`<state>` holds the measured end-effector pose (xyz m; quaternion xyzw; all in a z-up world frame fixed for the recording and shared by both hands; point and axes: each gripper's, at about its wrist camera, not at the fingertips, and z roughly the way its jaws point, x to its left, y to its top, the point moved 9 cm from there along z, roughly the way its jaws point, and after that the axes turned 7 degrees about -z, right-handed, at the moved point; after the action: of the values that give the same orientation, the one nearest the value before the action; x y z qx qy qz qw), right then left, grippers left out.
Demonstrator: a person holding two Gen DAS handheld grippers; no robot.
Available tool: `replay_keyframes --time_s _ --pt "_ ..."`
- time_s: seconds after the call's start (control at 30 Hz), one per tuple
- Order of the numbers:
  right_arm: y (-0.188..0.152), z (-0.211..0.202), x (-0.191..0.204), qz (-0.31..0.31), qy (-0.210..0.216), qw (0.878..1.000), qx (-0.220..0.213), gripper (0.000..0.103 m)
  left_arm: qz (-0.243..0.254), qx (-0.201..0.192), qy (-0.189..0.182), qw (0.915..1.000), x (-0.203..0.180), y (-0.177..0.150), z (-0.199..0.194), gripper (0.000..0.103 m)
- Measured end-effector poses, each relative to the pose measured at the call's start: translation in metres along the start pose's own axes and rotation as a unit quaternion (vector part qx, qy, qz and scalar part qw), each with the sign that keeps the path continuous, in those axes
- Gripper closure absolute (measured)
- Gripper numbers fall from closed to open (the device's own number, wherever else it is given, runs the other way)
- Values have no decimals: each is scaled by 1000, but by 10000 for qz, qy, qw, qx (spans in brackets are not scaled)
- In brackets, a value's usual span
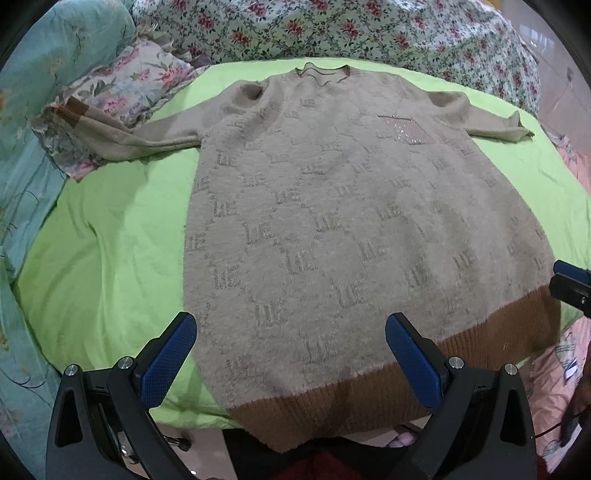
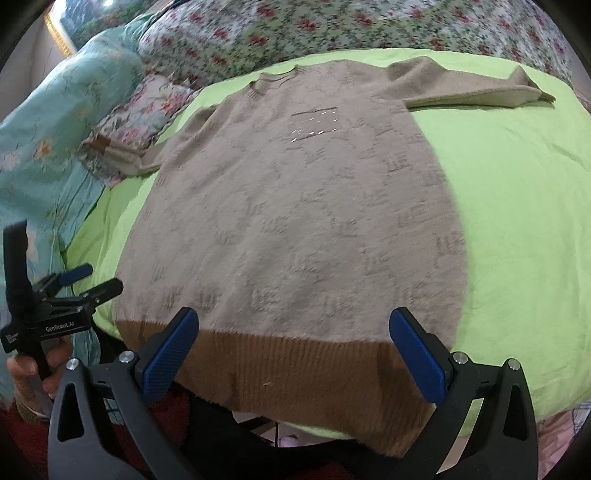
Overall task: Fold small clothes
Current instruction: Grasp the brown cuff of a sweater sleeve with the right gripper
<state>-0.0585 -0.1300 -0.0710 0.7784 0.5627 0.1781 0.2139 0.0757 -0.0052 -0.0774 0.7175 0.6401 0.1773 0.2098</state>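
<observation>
A beige fuzzy sweater (image 1: 332,206) with a grey letter pattern and a brown ribbed hem (image 1: 388,395) lies flat, front up, on a lime green sheet (image 1: 110,258). It also shows in the right wrist view (image 2: 288,221). Its sleeves spread to both sides; the left cuff (image 1: 70,110) rests on a floral pillow. My left gripper (image 1: 290,332) is open above the hem's left part, holding nothing. My right gripper (image 2: 293,332) is open above the hem's right part, holding nothing. The left gripper also shows at the left edge of the right wrist view (image 2: 79,282).
A floral pillow (image 1: 129,88) and a teal quilt (image 1: 33,110) lie to the left. A floral duvet (image 1: 369,33) is bunched along the back. The near bed edge runs just below the hem. Pink bedding (image 1: 554,387) hangs at the right.
</observation>
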Motion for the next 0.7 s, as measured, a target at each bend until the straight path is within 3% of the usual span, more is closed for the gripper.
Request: replay_keyframes --time_s 0.1,0.3,0.57,0.7 --pt "5 5 -19 208 -59 9997 -92 0 -131 -12 -153 9998 0 8 5 1" --pt "22 16 -71 724 -100 9969 -275 0 -129 -145 66 9998 6 34 17 1" --pt "92 0 -181 1251 -603 9863 -893 1 -241 -268 26 9993 7 76 31 1" --pt "135 -6 -263 1779 -1087 9709 -1177 21 -436 -260 -121 9986 9 97 38 1"
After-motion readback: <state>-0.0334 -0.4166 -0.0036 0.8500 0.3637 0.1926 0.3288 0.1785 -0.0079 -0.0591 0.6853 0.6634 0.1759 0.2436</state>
